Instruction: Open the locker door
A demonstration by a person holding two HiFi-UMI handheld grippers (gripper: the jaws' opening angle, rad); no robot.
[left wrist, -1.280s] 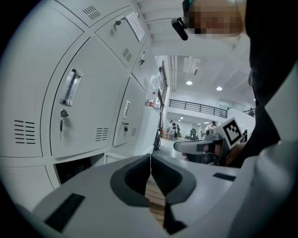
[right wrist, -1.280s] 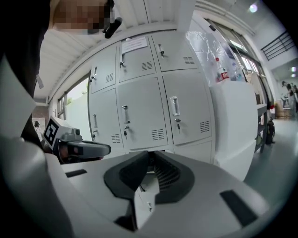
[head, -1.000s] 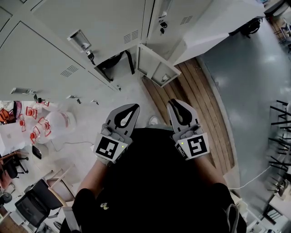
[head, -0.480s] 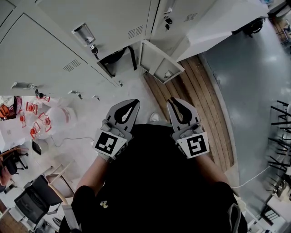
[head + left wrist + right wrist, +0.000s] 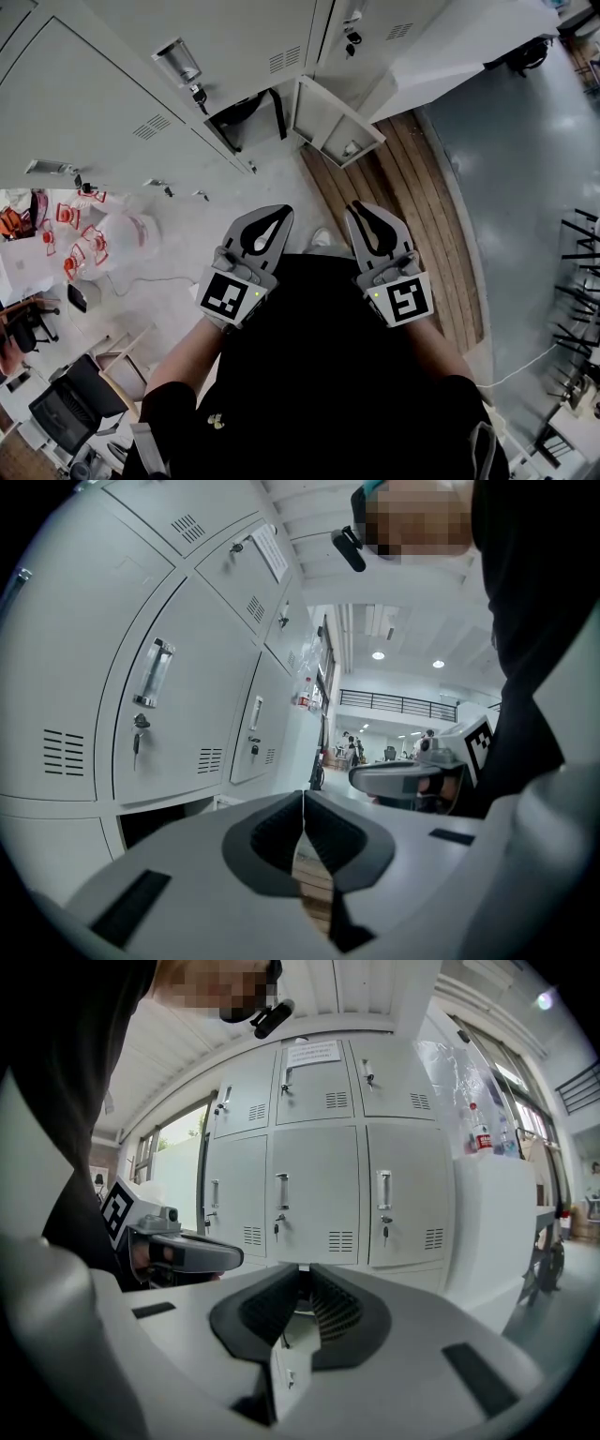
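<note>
Before the bank of pale grey metal lockers point(image 5: 112, 112), low in its bottom row, one small grey locker door point(image 5: 330, 131) stands swung wide open, its inner face turned up toward the head view. The dark compartment point(image 5: 246, 117) it bares lies just beside it, with something black inside, too dim to name. On the closed locker next to that opening, a chrome pull handle point(image 5: 176, 61) sits above a key hanging in its lock point(image 5: 197, 94). Both tools are held well apart from the lockers, close against the person's black top point(image 5: 319, 375), and both point toward the lockers. The grey left gripper point(image 5: 274, 221) has its jaws pressed together, pad tips meeting with nothing between them, as its own view confirms point(image 5: 303, 808). The grey right gripper point(image 5: 358, 214) is likewise closed up and empty point(image 5: 302, 1283), facing the locker fronts squarely. A strip of brown wooden planking point(image 5: 403, 216) runs out from the lockers' foot on the right gripper's side.
</note>
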